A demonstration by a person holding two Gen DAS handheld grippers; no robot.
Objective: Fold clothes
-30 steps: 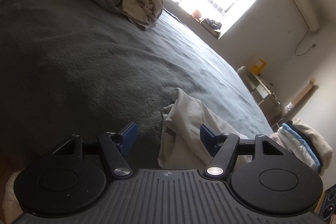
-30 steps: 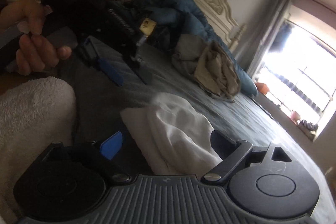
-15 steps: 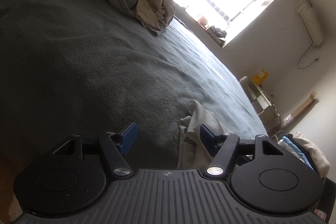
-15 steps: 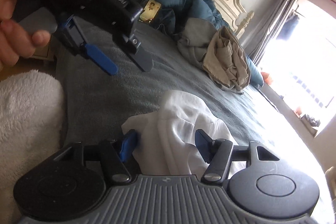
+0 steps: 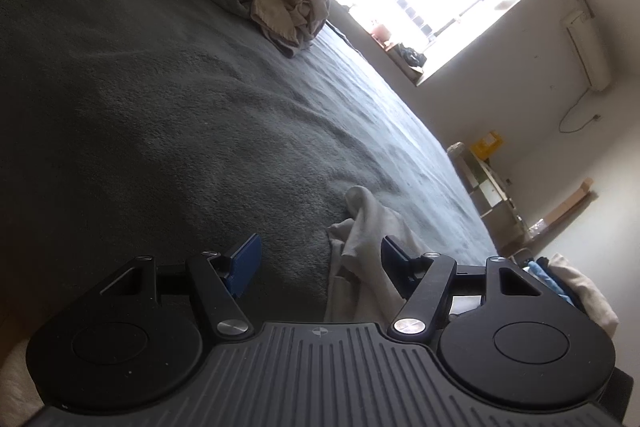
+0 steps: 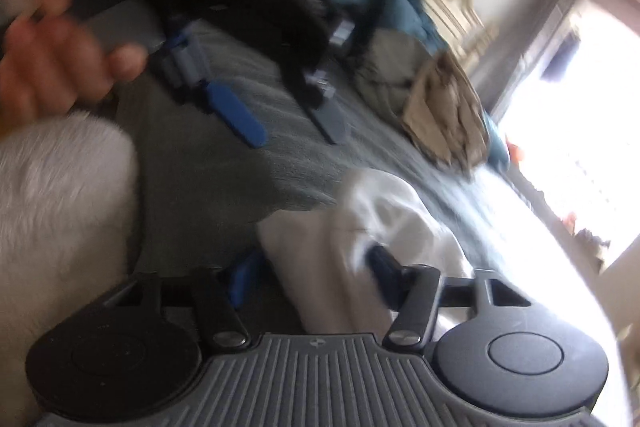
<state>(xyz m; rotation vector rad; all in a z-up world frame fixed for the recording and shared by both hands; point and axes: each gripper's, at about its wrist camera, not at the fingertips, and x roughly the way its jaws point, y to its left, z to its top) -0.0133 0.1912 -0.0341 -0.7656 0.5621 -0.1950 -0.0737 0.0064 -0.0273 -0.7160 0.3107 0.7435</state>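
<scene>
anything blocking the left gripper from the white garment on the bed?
Nothing visible. The left gripper hangs with jaws apart right at the white garment; only bare grey blanket lies around it. The right gripper has just been closing its jaws around the same cloth.

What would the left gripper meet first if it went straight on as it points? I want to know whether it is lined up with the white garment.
Probably the grey blanket. The left gripper stands open; the white garment lies toward its right finger, off centre. Depth is unclear.
</scene>
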